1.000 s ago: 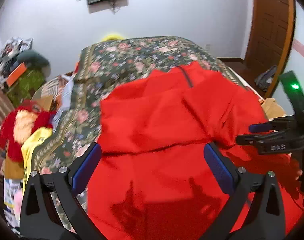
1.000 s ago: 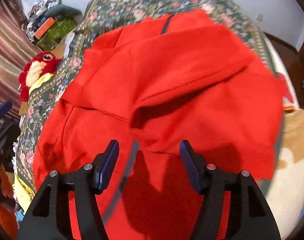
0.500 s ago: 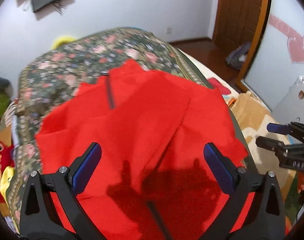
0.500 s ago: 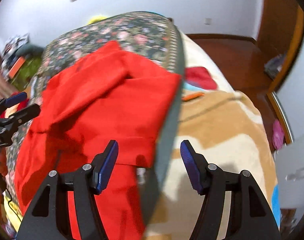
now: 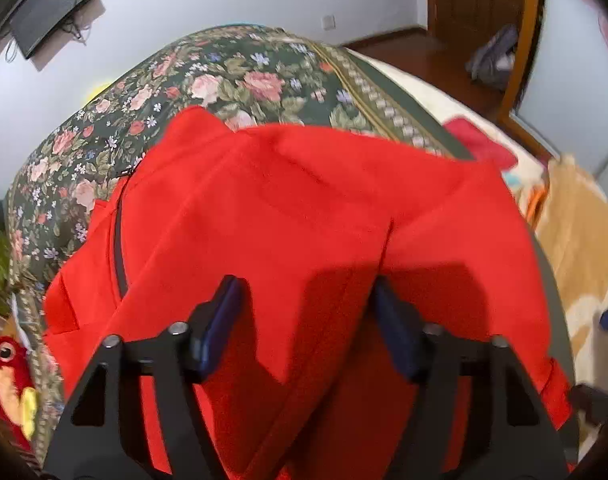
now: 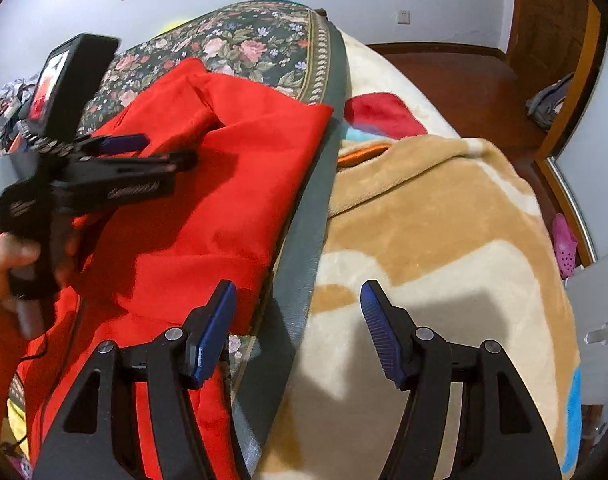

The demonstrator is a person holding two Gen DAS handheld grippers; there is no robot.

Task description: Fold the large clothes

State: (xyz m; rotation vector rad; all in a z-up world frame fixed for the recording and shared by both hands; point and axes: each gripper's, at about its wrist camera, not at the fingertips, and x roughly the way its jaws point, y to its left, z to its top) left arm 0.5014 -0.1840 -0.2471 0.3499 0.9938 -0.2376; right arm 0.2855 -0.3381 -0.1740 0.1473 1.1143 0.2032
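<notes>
A large red garment [image 5: 304, 208] with a dark zipper lies spread on the floral bedspread [image 5: 232, 76]; it also shows in the right wrist view [image 6: 224, 184]. My left gripper [image 5: 308, 320] is open, its jaws low over the garment with raised red folds between them. It also appears in the right wrist view [image 6: 160, 152], hovering over the cloth. My right gripper [image 6: 298, 328] is open and empty, above the bedspread's green border by the garment's right edge.
A tan and cream blanket [image 6: 444, 216] covers the bed's right side. A red plush toy [image 5: 8, 372] lies at the bed's left edge. A wooden door [image 5: 476, 12] and a bag on the floor [image 6: 548, 100] are at the far right.
My left gripper has dropped closer to the garment and its jaws have narrowed. My right gripper has swung right, off the garment toward the blanket side.
</notes>
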